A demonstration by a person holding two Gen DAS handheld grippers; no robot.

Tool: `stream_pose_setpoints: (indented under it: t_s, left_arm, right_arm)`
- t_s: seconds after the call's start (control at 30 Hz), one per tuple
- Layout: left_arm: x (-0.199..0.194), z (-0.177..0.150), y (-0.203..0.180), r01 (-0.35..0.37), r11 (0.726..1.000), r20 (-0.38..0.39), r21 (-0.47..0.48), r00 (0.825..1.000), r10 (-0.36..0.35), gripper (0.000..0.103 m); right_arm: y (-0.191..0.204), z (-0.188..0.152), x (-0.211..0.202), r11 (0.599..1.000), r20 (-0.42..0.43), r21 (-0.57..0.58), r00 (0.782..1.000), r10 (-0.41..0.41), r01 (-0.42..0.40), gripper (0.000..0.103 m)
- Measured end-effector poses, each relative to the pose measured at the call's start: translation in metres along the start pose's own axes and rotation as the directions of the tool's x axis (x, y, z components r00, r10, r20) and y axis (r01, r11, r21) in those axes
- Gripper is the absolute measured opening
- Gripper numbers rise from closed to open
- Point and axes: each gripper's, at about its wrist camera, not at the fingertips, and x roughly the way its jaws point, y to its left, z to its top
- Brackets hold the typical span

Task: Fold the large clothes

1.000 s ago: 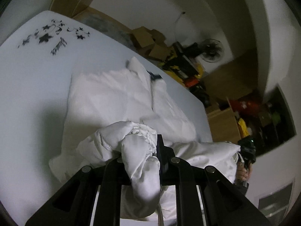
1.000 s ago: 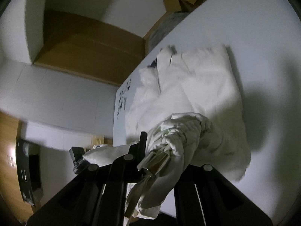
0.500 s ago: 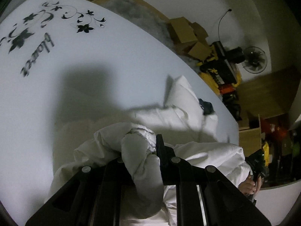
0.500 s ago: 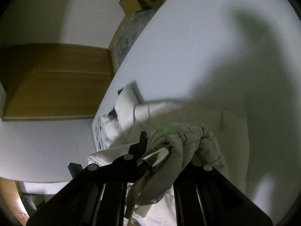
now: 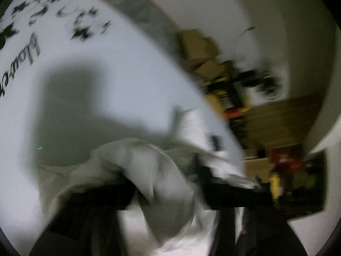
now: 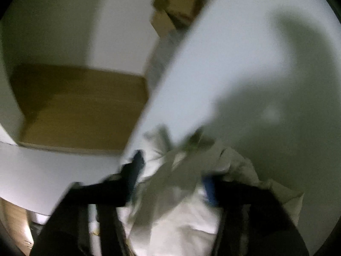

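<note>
A large white garment (image 5: 153, 170) lies bunched on the white table (image 5: 106, 74), blurred in both views. My left gripper (image 5: 162, 183) has its jaws opening; they stand wide apart, with a puffy fold of the garment loose between them. In the right wrist view the garment (image 6: 183, 170) sits on the table (image 6: 234, 64) in the same way. My right gripper (image 6: 172, 179) is opening too, and a crumpled fold rests between its fingers without being pinched. Its blue pad (image 6: 211, 189) shows bare.
A black flower print (image 5: 81, 32) marks the table's far left. Beyond the table edge are cardboard boxes (image 5: 198, 49), a dark fan (image 5: 266, 83) and floor clutter. A brown wooden panel (image 6: 81, 106) and more boxes (image 6: 170, 10) lie past the other edge.
Both grippers carried their folds forward and down over the spread garment. Both then went from shut on the fabric to wide apart, letting it go slack.
</note>
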Motion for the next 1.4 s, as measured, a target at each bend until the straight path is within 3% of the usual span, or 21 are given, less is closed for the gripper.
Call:
stream_pose_setpoints:
  t_s: [0.03,0.1,0.17,0.23,0.27,0.33,0.4,0.47,0.53,0.6,0.63,0.67,0.73,0.77,0.8,0.83,0.93,1.0,1.13,1.27,1.4]
  left_arm:
    - [-0.012,0.000,-0.007,0.025,1.000,0.018,0.007,1.000,-0.025,0.102]
    - [-0.050,-0.003,-0.028,-0.005,0.998,0.128,0.066,0.992,-0.004,0.103]
    - [-0.089,-0.010,-0.049,-0.078,0.989,0.262,0.129,0.964,0.042,0.103]
    - [-0.112,-0.025,-0.071,-0.209,0.965,0.385,0.159,0.913,0.135,0.103]
    - [-0.115,-0.037,-0.085,-0.311,0.935,0.457,0.171,0.866,0.205,0.103]
    - [-0.097,-0.067,-0.118,-0.527,0.833,0.572,0.169,0.740,0.353,0.102]
    - [-0.061,-0.091,-0.137,-0.652,0.741,0.618,0.159,0.651,0.440,0.102]
    - [-0.018,-0.107,-0.151,-0.710,0.678,0.628,0.191,0.619,0.472,0.102]
    - [0.025,-0.120,-0.158,-0.766,0.604,0.646,0.222,0.579,0.497,0.102]
    - [0.065,-0.125,-0.155,-0.813,0.528,0.650,0.245,0.542,0.533,0.102]
    - [0.080,-0.125,-0.149,-0.836,0.491,0.651,0.245,0.518,0.555,0.102]
    - [0.089,-0.126,-0.142,-0.846,0.475,0.647,0.242,0.506,0.571,0.102]
    - [0.109,-0.126,-0.123,-0.859,0.451,0.611,0.244,0.497,0.616,0.102]
    - [0.120,-0.124,-0.111,-0.854,0.452,0.576,0.256,0.511,0.639,0.103]
    - [0.126,-0.120,-0.098,-0.836,0.481,0.539,0.263,0.541,0.645,0.103]
    - [0.125,-0.119,-0.094,-0.830,0.496,0.553,0.255,0.546,0.630,0.103]
    - [0.133,-0.123,-0.093,-0.843,0.471,0.594,0.259,0.523,0.611,0.103]
    - [0.135,-0.125,-0.089,-0.839,0.479,0.604,0.260,0.528,0.597,0.103]
    - [0.134,-0.119,-0.078,-0.811,0.521,0.577,0.265,0.566,0.589,0.103]
    - [0.130,-0.111,-0.073,-0.792,0.547,0.551,0.272,0.594,0.586,0.103]
    - [0.103,-0.099,-0.076,-0.746,0.595,0.488,0.298,0.655,0.577,0.102]
  right_arm:
    - [0.010,0.000,-0.015,1.000,0.046,-0.007,0.999,0.029,-0.029,0.074]
    - [0.032,-0.003,-0.044,0.998,0.130,-0.053,0.991,0.031,-0.025,0.076]
    - [0.057,-0.013,-0.074,0.992,0.186,-0.126,0.982,0.039,-0.015,0.076]
    - [0.086,-0.033,-0.097,0.978,0.230,-0.207,0.973,0.015,0.033,0.076]
    - [0.099,-0.044,-0.097,0.969,0.251,-0.235,0.968,-0.016,0.076,0.075]
    - [0.135,-0.076,-0.085,0.915,0.283,-0.337,0.951,-0.126,0.222,0.068]
    - [0.157,-0.103,-0.058,0.855,0.293,-0.401,0.930,-0.221,0.329,0.048]
    - [0.173,-0.133,-0.011,0.747,0.302,-0.492,0.892,-0.335,0.447,0.027]
    - [0.180,-0.163,0.046,0.608,0.353,-0.572,0.834,-0.424,0.551,0.020]
    - [0.169,-0.179,0.085,0.547,0.358,-0.599,0.807,-0.470,0.585,0.020]
    - [0.161,-0.181,0.096,0.543,0.340,-0.609,0.809,-0.480,0.578,0.020]
    - [0.153,-0.184,0.114,0.533,0.313,-0.626,0.809,-0.498,0.570,0.020]
    - [0.141,-0.192,0.138,0.475,0.315,-0.651,0.779,-0.542,0.593,0.020]
    - [0.132,-0.192,0.150,0.449,0.312,-0.663,0.767,-0.561,0.599,0.020]
    - [0.122,-0.191,0.157,0.445,0.297,-0.668,0.762,-0.575,0.596,0.020]
    - [0.112,-0.190,0.159,0.453,0.287,-0.664,0.761,-0.582,0.596,0.020]
    - [0.106,-0.191,0.160,0.450,0.306,-0.662,0.764,-0.568,0.600,0.020]
    - [0.103,-0.191,0.166,0.440,0.318,-0.664,0.762,-0.565,0.604,0.020]
    - [0.099,-0.191,0.177,0.446,0.321,-0.663,0.766,-0.558,0.602,0.020]
    - [0.098,-0.189,0.183,0.443,0.324,-0.662,0.764,-0.558,0.605,0.020]
    - [0.105,-0.184,0.181,0.435,0.294,-0.674,0.758,-0.583,0.597,0.020]
